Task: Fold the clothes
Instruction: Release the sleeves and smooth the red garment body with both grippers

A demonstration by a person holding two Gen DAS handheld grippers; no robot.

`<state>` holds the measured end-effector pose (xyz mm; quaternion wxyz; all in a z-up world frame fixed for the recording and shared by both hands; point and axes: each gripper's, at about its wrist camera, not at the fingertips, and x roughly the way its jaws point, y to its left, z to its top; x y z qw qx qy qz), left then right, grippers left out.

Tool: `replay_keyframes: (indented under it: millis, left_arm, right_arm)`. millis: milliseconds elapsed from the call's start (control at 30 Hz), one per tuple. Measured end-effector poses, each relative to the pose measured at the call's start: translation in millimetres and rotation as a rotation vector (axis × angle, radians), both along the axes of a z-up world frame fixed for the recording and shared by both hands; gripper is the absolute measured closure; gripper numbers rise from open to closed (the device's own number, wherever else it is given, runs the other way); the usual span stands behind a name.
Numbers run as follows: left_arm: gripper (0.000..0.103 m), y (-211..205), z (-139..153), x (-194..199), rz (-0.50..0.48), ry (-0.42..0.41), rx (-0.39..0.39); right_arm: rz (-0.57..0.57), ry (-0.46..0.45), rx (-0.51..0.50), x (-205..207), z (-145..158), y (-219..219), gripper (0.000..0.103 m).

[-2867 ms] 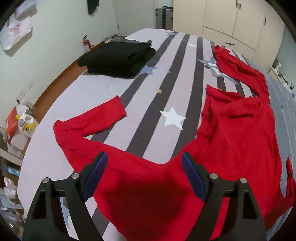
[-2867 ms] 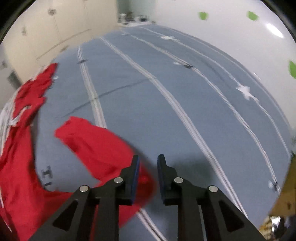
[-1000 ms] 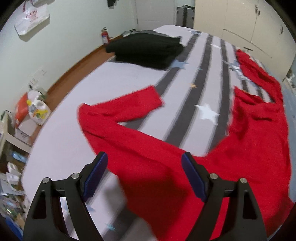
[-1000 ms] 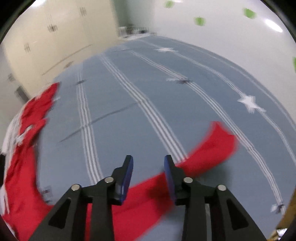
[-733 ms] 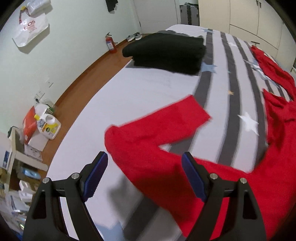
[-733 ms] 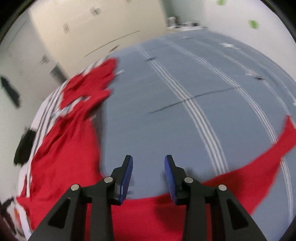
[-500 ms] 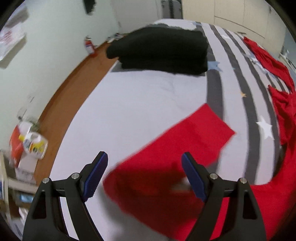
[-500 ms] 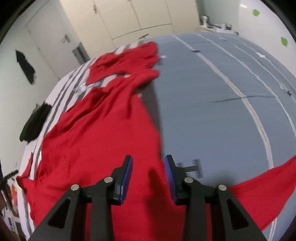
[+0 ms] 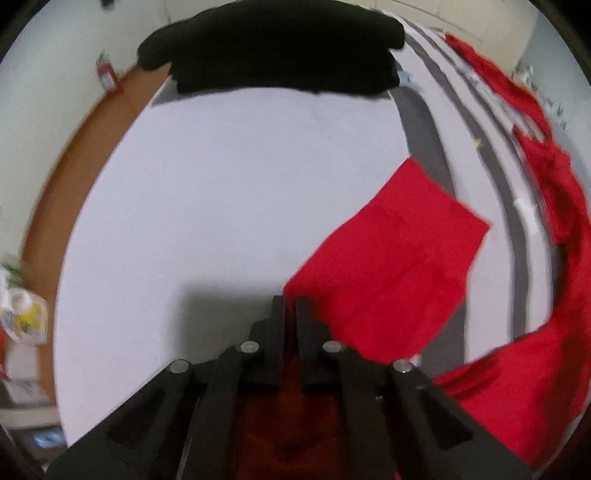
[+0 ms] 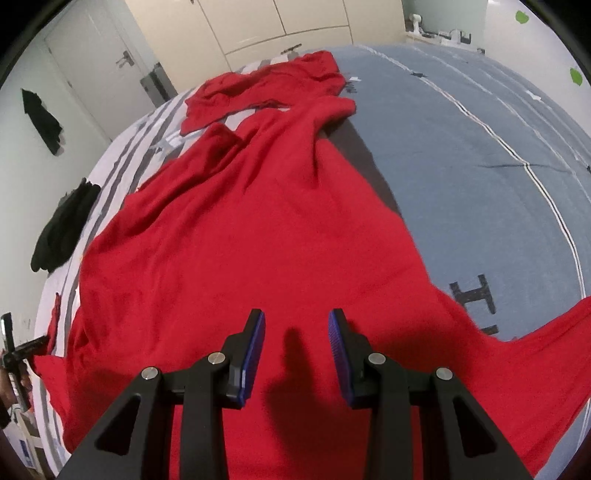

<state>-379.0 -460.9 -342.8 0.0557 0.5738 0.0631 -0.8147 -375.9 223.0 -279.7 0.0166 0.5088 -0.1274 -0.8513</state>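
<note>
A red long-sleeved garment (image 10: 258, 229) lies spread on the bed, its body running from near me to the far end. My right gripper (image 10: 295, 343) is open and empty just above the garment's near part. One sleeve (image 10: 546, 350) stretches right over the blue cover. In the left wrist view the other sleeve (image 9: 399, 258) lies folded on the white sheet. My left gripper (image 9: 290, 306) is shut on the red sleeve's edge near the fold; red cloth shows under its fingers (image 9: 277, 332).
A folded black garment (image 9: 273, 48) sits at the far end of the bed; it also shows in the right wrist view (image 10: 62, 229). Wooden floor (image 9: 74, 147) and a fire extinguisher (image 9: 105, 74) lie left of the bed. Wardrobes (image 10: 277, 26) stand behind.
My left gripper has swung left to the sleeve and closed on its edge. My right gripper let go of the other sleeve, opened, and turned left over the garment's body.
</note>
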Motion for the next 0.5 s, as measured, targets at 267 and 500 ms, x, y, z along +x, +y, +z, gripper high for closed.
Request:
replay_keyframes:
  millis: [267, 500]
  left_arm:
    - [0.099, -75.3, 99.9, 52.5, 0.373, 0.168, -0.183]
    - [0.077, -130.6, 127.7, 71.5, 0.667, 0.204, -0.142]
  right_arm:
    - [0.001, 0.011, 0.005, -2.8, 5.4, -1.2, 0.071]
    - [-0.007, 0.001, 0.000, -0.7, 4.0, 12.5, 0.071]
